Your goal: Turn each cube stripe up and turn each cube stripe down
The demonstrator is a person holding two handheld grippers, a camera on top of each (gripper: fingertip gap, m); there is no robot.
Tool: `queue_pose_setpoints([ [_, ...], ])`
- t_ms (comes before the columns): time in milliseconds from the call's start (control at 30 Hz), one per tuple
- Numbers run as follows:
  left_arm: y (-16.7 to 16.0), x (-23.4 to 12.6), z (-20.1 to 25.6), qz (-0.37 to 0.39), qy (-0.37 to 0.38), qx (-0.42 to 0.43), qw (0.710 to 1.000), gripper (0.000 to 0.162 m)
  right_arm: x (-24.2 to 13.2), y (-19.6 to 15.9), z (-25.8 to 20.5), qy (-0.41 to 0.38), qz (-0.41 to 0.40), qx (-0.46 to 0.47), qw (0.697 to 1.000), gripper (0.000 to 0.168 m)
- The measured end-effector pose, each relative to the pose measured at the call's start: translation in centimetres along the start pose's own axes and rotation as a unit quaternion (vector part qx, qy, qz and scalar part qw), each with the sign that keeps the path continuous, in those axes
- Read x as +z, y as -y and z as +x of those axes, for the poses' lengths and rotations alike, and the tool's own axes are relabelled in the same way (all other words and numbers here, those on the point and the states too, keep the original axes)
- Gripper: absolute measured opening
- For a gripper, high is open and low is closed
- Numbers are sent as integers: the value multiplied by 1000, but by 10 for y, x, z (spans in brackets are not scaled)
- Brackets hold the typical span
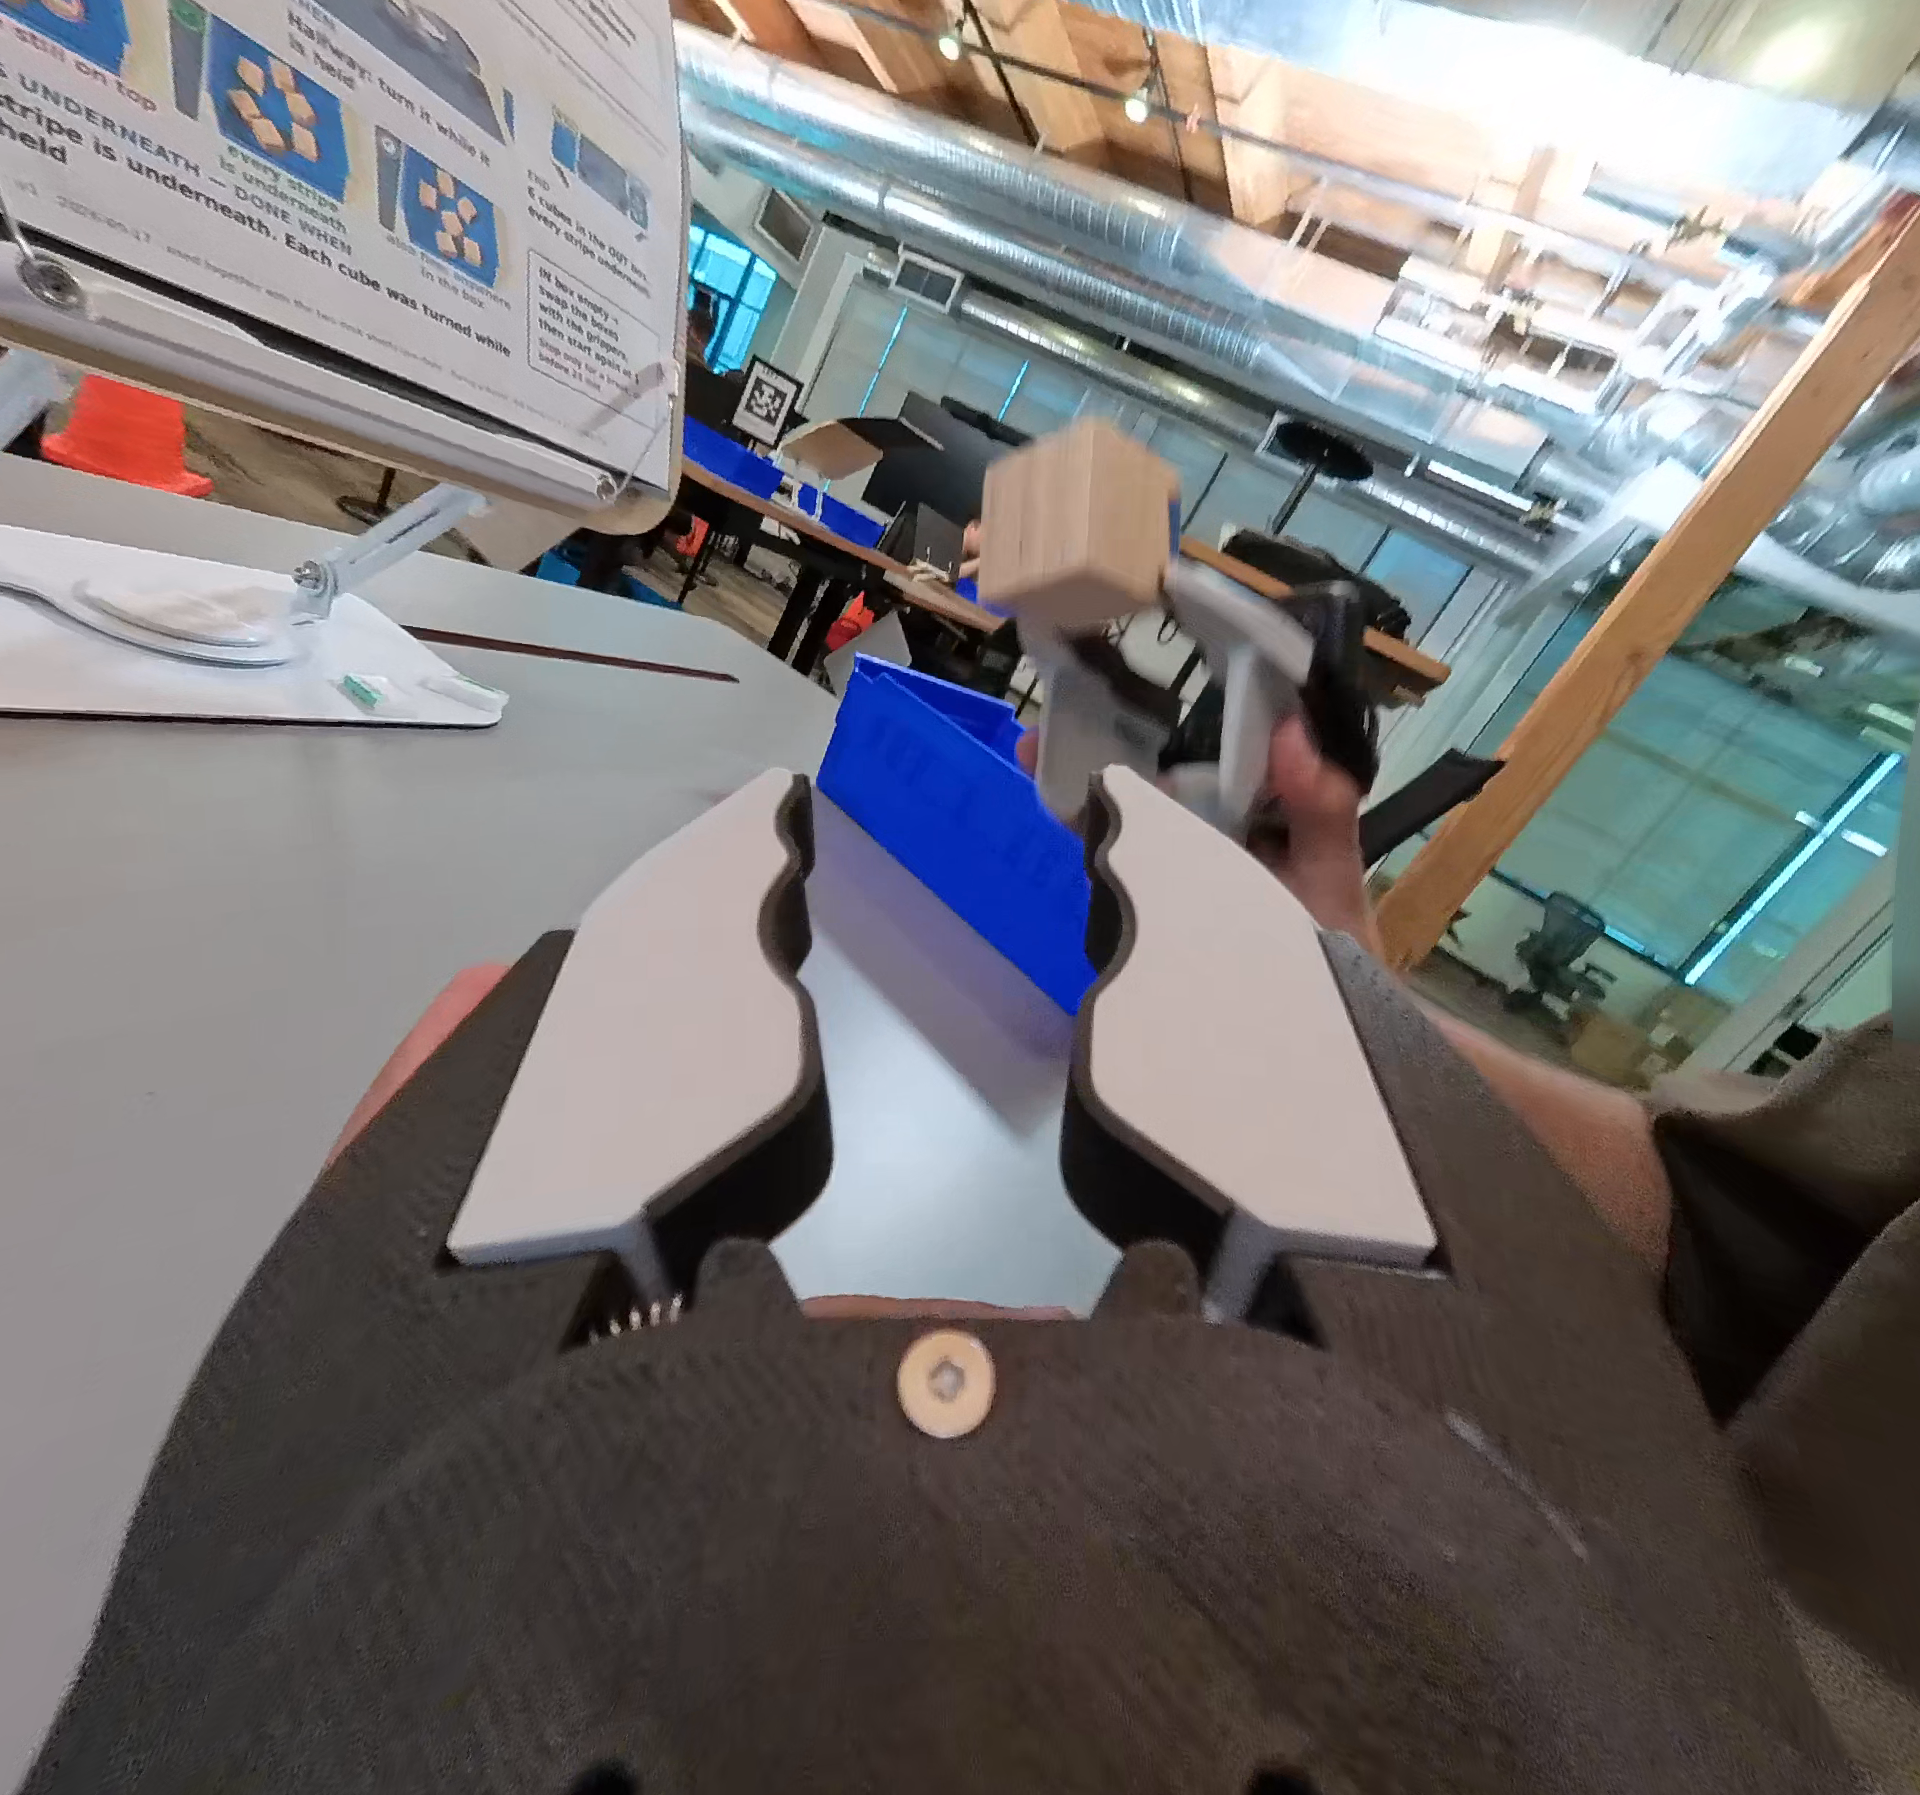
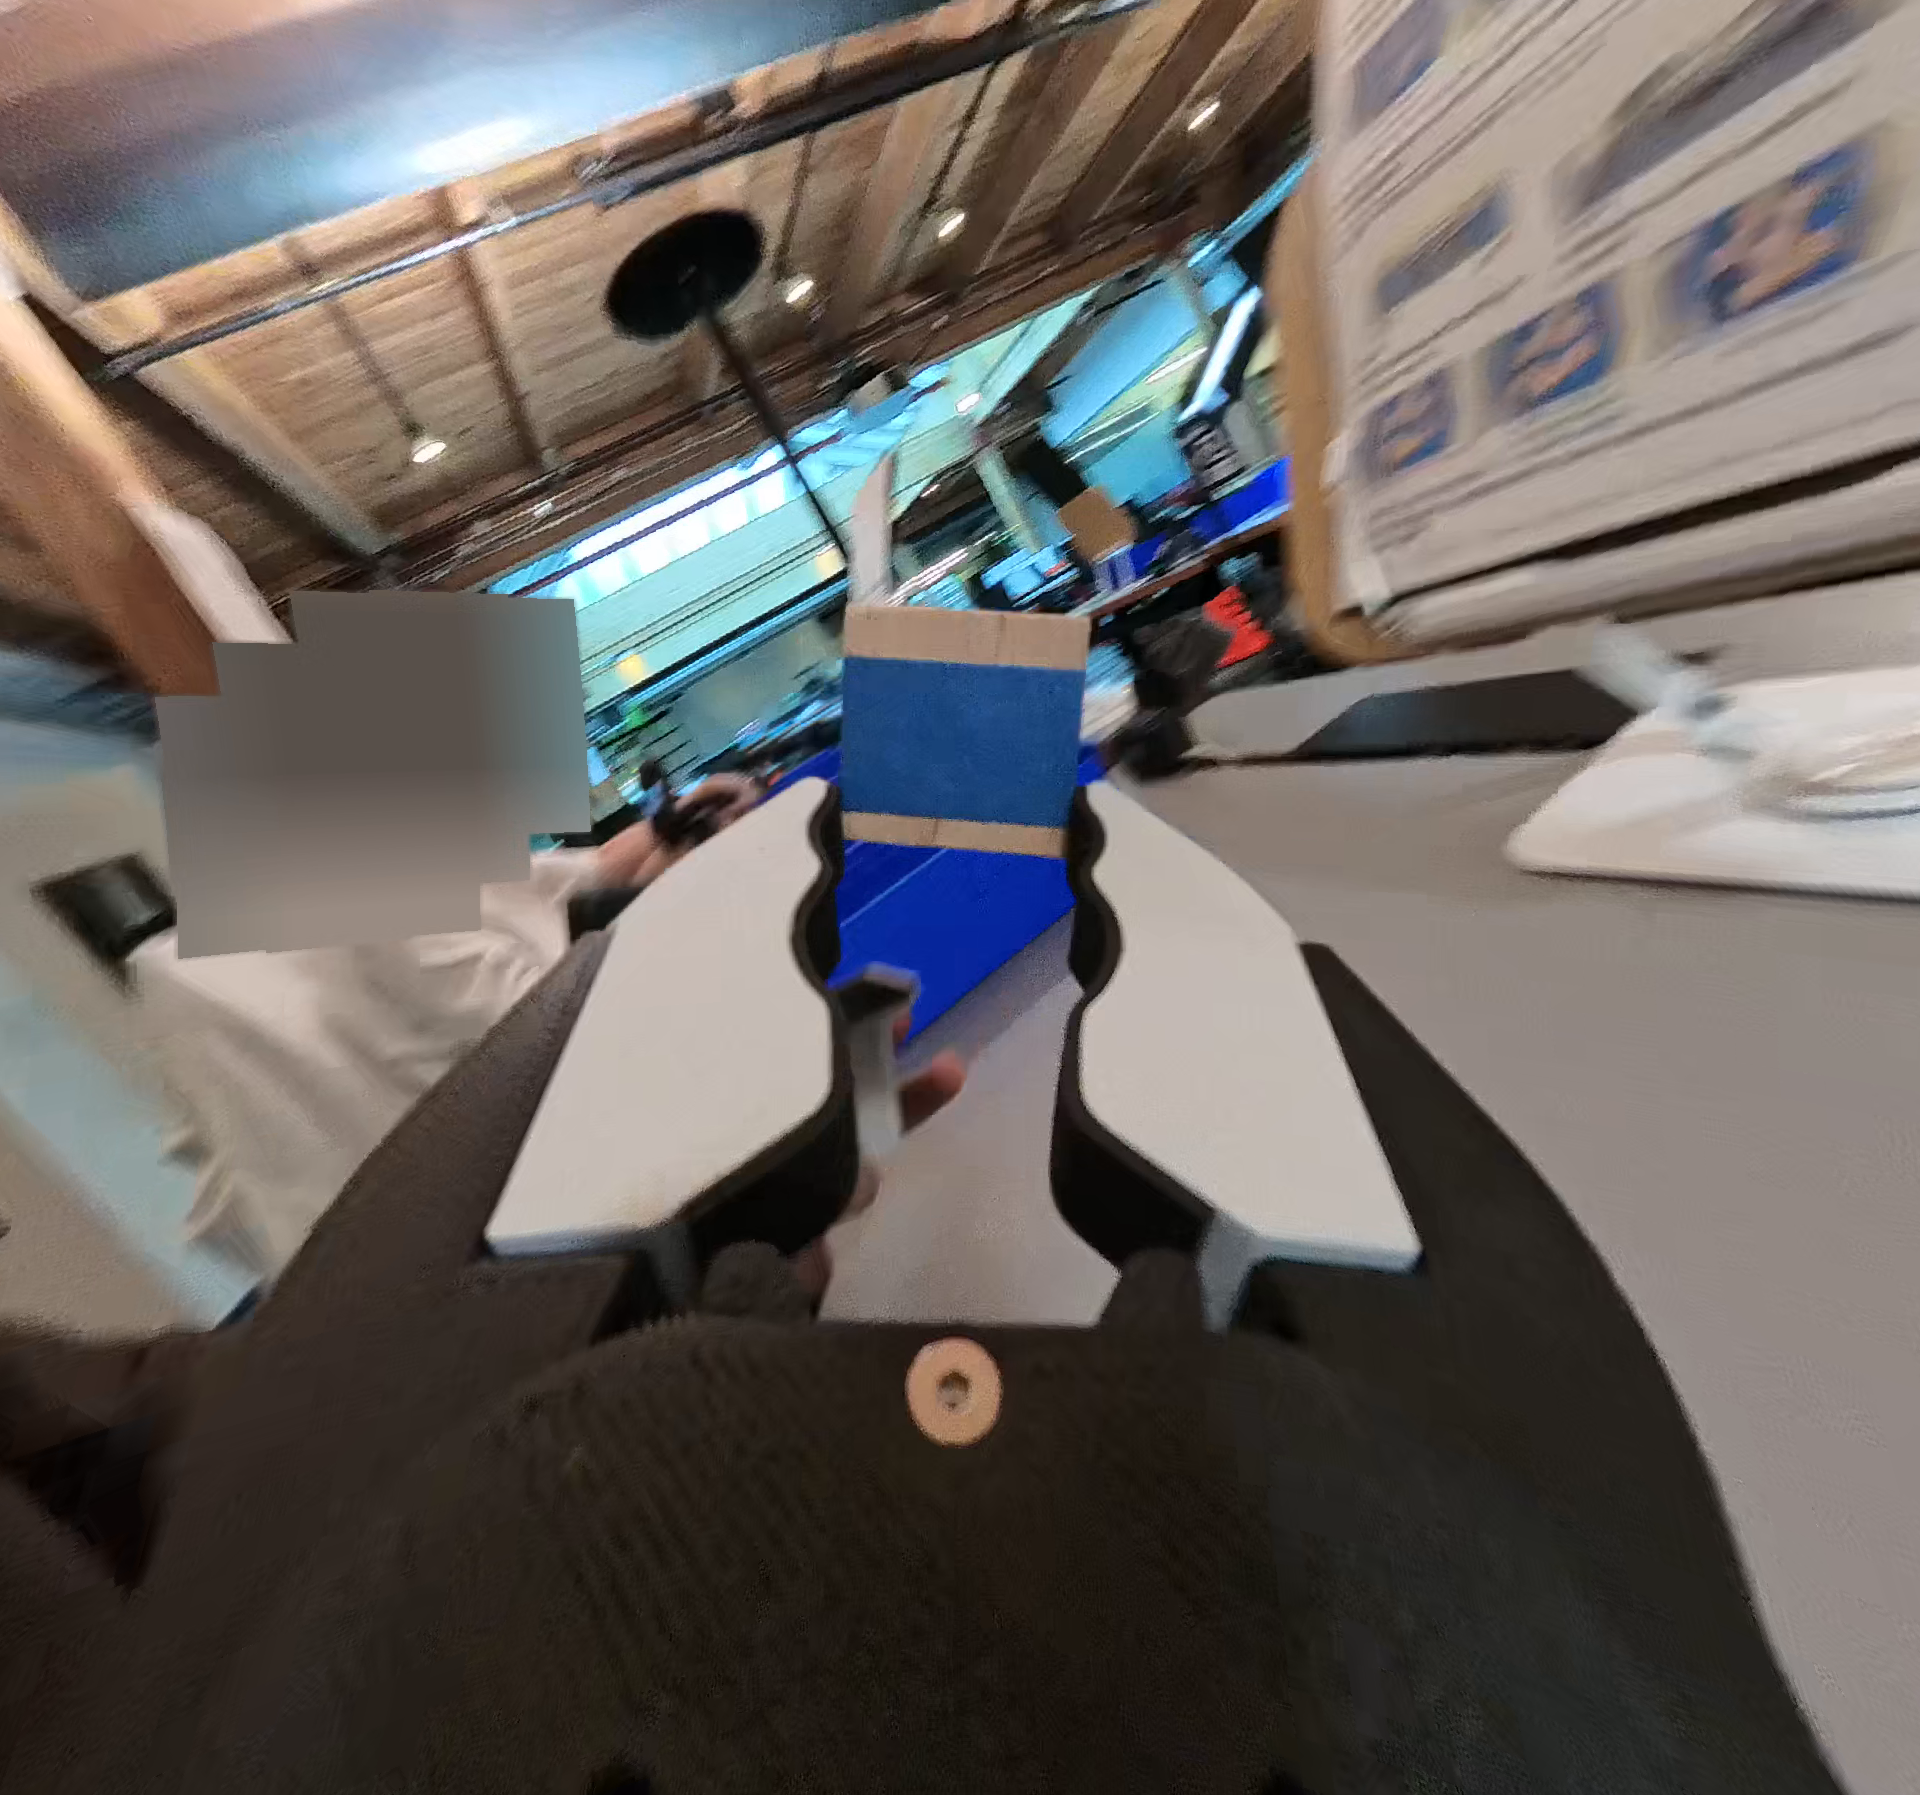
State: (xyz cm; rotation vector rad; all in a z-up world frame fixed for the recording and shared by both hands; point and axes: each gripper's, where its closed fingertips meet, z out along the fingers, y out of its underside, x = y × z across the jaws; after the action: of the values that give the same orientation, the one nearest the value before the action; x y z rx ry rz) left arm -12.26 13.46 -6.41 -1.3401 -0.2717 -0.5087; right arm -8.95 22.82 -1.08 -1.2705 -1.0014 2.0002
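Right tongs [image 2: 954,815] are clamped on the cube [image 2: 961,727], held up in the air over the blue bin [image 1: 956,841], stripe facing the right wrist camera. Left tongs [image 1: 945,800] are open and empty, just below and in front of the cube.

One wooden cube [image 2: 961,737], one blue bin [image 1: 956,862], two tongs, one instruction board [image 1: 343,145].

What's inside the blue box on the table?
The blue plastic box shows only its outer wall in the left wrist view. In the right wrist view, the striped wooden cube and the right gripper's fingers cover it. Its inside stays hidden.
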Motion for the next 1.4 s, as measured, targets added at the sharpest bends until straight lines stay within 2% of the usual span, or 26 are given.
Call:
queue_pose_setpoints([
  [67, -8, 4, 2, -20, -3, 9, 1000, 51, -18, 48, 21, -57, 29, -27, 998, 42],
  [167, -19, 10, 6, -43, -7, 19, 999, 51, -66, 112, 73, -197, 49, -103, 974, 42],
  [267, -29, 16, 6, -66, -3, 39, 997, 51, -129, 129, 142, -348, -39, -156, 924, 42],
  [367, -43, 21, -3, -100, 21, 54, 993, 58, -194, 109, 202, -462, -143, -143, 863, 43],
  [467, -56, 26, -7, -132, 24, 65, 989, 64, -231, 63, 232, -499, -241, -63, 830, 43],
  [600, -68, 32, -12, -160, 33, 106, 981, 64, -249, 19, 245, -508, -323, -3, 798, 43],
  [800, -73, 32, -16, -176, 42, 143, 973, 64, -256, 16, 249, -541, -353, -36, 762, 43],
  [900, -69, 30, -16, -169, 41, 131, 976, 64, -256, 16, 249, -544, -357, -36, 759, 44],
  [1000, -61, 26, -18, -154, 42, 114, 981, 64, -255, 14, 244, -535, -360, -25, 764, 55],
  [1100, -51, 22, -21, -134, 48, 93, 985, 64, -245, 30, 231, -527, -344, -49, 776, 58],
  [1167, -45, 21, -24, -122, 53, 82, 988, 64, -226, 48, 212, -505, -322, -82, 797, 56],
  [1233, -43, 19, -28, -117, 60, 79, 988, 64, -195, 65, 180, -458, -294, -123, 830, 55],
  [1333, -39, 19, -30, -109, 65, 69, 990, 64, -134, 76, 115, -338, -245, -191, 888, 52],
  [1400, -39, 19, -30, -110, 62, 60, 990, 63, -94, 66, 74, -251, -213, -220, 918, 52],
])
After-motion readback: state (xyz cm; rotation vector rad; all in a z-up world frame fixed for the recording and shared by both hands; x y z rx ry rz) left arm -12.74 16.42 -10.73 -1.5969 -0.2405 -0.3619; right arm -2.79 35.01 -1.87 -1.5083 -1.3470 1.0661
